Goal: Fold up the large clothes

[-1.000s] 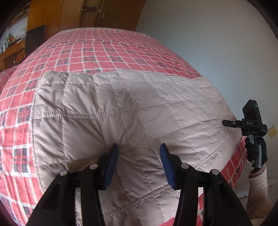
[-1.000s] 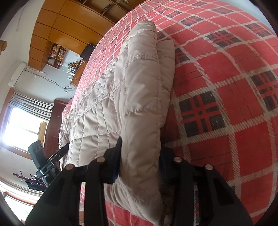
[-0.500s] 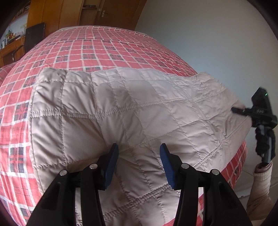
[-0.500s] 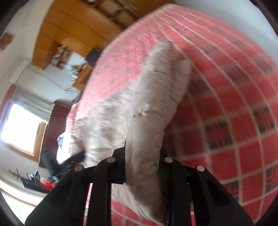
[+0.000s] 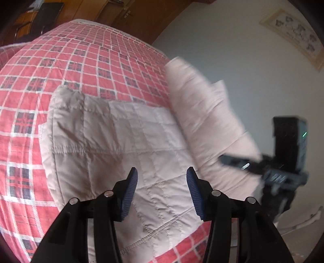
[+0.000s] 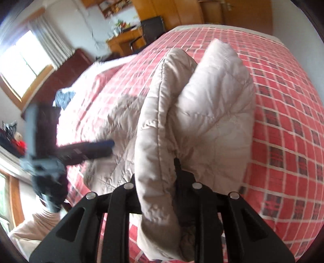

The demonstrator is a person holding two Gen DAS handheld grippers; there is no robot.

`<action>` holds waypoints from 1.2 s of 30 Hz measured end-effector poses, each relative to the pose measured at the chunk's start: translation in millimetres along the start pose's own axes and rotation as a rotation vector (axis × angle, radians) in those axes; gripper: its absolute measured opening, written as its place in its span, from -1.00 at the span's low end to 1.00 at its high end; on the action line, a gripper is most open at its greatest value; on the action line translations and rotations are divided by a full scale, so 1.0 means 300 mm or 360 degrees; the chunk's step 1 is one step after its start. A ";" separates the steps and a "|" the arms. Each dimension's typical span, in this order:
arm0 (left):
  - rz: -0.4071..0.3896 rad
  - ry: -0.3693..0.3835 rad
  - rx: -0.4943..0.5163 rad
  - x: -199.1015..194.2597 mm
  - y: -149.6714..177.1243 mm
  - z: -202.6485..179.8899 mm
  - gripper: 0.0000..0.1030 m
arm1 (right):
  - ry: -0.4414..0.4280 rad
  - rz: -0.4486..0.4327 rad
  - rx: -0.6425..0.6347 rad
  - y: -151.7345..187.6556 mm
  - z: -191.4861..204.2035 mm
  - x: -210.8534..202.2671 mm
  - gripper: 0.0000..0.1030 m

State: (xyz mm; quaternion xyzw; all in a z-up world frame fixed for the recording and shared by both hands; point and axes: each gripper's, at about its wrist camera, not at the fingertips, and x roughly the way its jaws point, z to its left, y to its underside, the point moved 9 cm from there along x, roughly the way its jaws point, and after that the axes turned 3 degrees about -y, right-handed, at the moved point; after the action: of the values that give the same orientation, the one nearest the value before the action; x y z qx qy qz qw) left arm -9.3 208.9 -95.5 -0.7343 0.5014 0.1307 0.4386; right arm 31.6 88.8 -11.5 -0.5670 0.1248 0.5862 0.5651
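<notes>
A beige quilted garment [image 5: 121, 141] lies on the red plaid bed cover [image 5: 60, 60]. My left gripper [image 5: 162, 182] hovers open just above its near part, with nothing between the blue pads. The garment's right side is lifted off the bed in a thick fold [image 5: 202, 113], held up by my right gripper [image 5: 232, 160], which looks blurred. In the right wrist view the right gripper [image 6: 158, 182] is shut on the garment's bunched edge [image 6: 202, 121], and fabric hides its fingertips. The left gripper [image 6: 89, 150] shows blurred at the left.
A pale wall [image 5: 243, 50] with a framed picture [image 5: 293, 36] runs along the bed's right side. Wooden wardrobes [image 5: 131, 16], a desk with a chair [image 6: 129, 38] and a window [image 6: 26, 60] stand beyond. A dark cloth [image 6: 64, 97] lies by the bed's far side.
My right gripper has raised the garment's right side off the bed and swung it up and inward. The left gripper stays open over the near part.
</notes>
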 end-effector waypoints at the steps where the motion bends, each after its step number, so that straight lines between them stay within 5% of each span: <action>1: -0.0005 0.0050 -0.0029 -0.008 -0.013 -0.004 -0.01 | 0.0005 0.0015 -0.0010 0.002 0.006 0.021 -0.57; 9: 0.0058 0.0271 -0.0153 0.063 -0.087 -0.035 0.16 | 0.0004 0.0117 -0.0057 0.060 0.039 0.175 -0.46; 22: 0.0245 0.0126 -0.0139 0.285 -0.161 -0.063 0.23 | -0.0030 0.0068 -0.0074 0.120 0.004 0.202 -0.43; 25: 0.0255 0.0030 -0.0174 0.283 -0.147 -0.031 0.24 | -0.0067 0.0062 -0.0051 0.124 0.001 0.192 -0.43; 36: 0.0275 0.0009 -0.0156 0.320 -0.167 -0.024 0.25 | -0.0115 0.0044 -0.0037 0.117 -0.002 0.176 -0.43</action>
State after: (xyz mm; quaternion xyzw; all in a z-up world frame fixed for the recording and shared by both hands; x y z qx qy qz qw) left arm 76.0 149.2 -126.3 -0.7092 0.5570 0.1903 0.3880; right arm 18.6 104.1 -71.5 -0.5503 0.1053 0.6154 0.5545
